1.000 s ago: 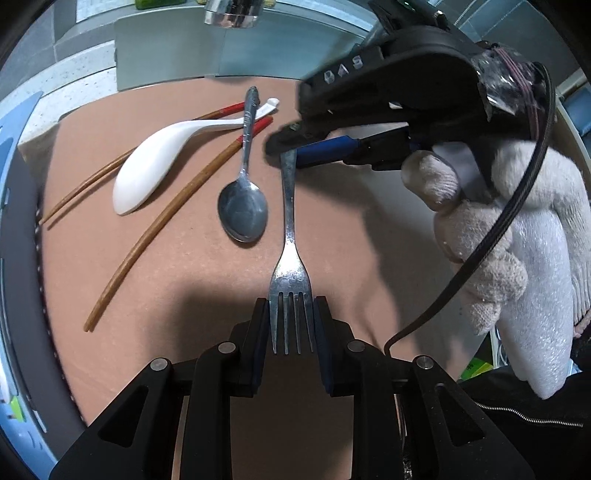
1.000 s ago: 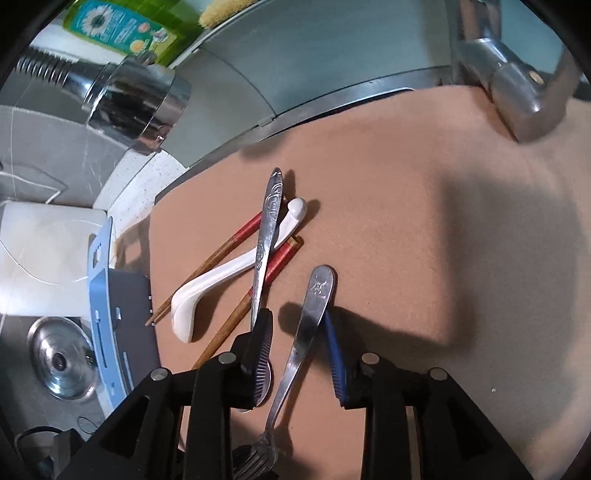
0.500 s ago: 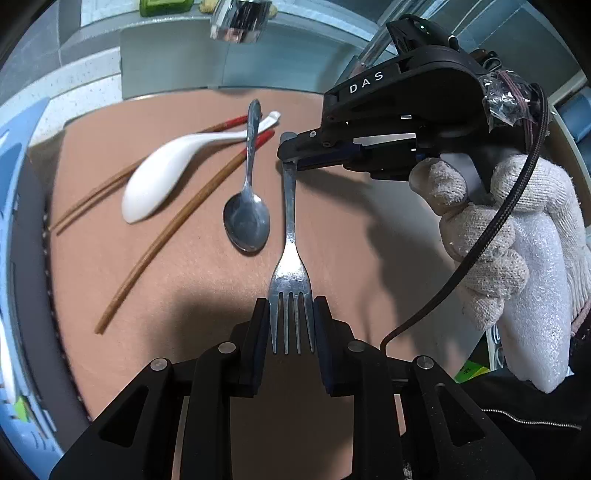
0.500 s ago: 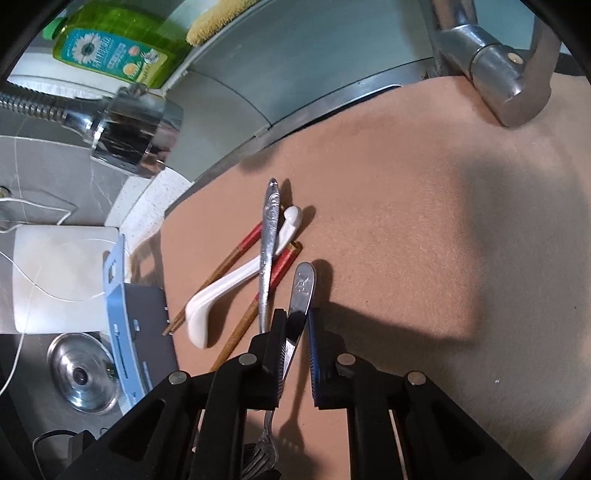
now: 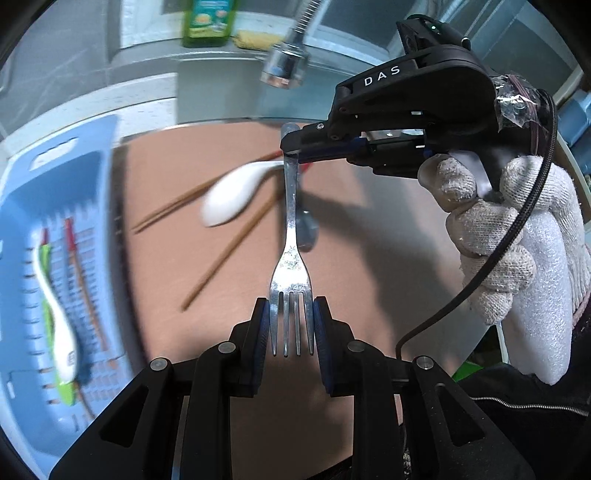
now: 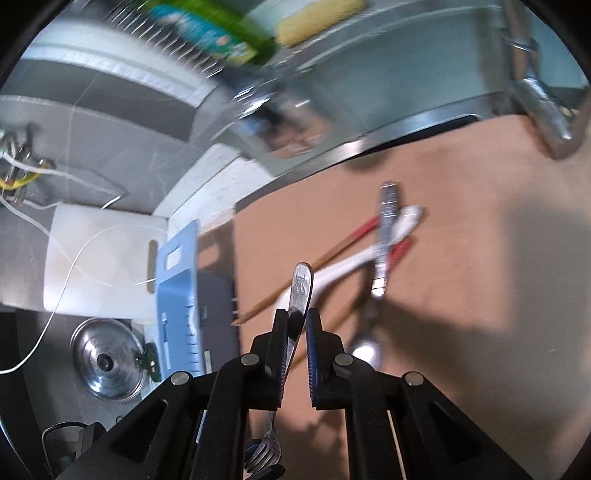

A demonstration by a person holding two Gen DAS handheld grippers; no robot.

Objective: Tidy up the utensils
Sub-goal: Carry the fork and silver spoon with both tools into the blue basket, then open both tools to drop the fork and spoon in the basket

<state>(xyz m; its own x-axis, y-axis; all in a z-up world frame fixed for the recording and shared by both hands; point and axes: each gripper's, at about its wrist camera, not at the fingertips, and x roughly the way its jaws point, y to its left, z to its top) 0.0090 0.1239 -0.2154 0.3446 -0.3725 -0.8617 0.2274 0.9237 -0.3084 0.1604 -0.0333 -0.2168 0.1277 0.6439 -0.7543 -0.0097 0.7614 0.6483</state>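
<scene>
A steel fork (image 5: 291, 236) is held at both ends above the brown mat (image 5: 369, 229). My left gripper (image 5: 291, 325) is shut on its tines. My right gripper (image 5: 291, 147) is shut on its handle end, which also shows in the right wrist view (image 6: 301, 291) between my right gripper's (image 6: 297, 325) pads. On the mat lie a white ceramic spoon (image 5: 232, 195), a steel spoon (image 6: 380, 251) and brown chopsticks with red ends (image 5: 229, 254). A light blue utensil tray (image 5: 48, 266) at the left holds a white-green utensil (image 5: 59, 321) and red-tipped chopsticks.
A faucet head (image 5: 284, 62) hangs over the mat's far side. A green soap bottle (image 5: 210, 22) and a yellow sponge stand behind. A white board (image 6: 99, 258) and a steel lid (image 6: 105, 363) lie left of the tray.
The fork has been lifted off the mat, held by both grippers. Both grippers have risen and swung left, bringing the blue tray into view. The right gripper closed on the handle.
</scene>
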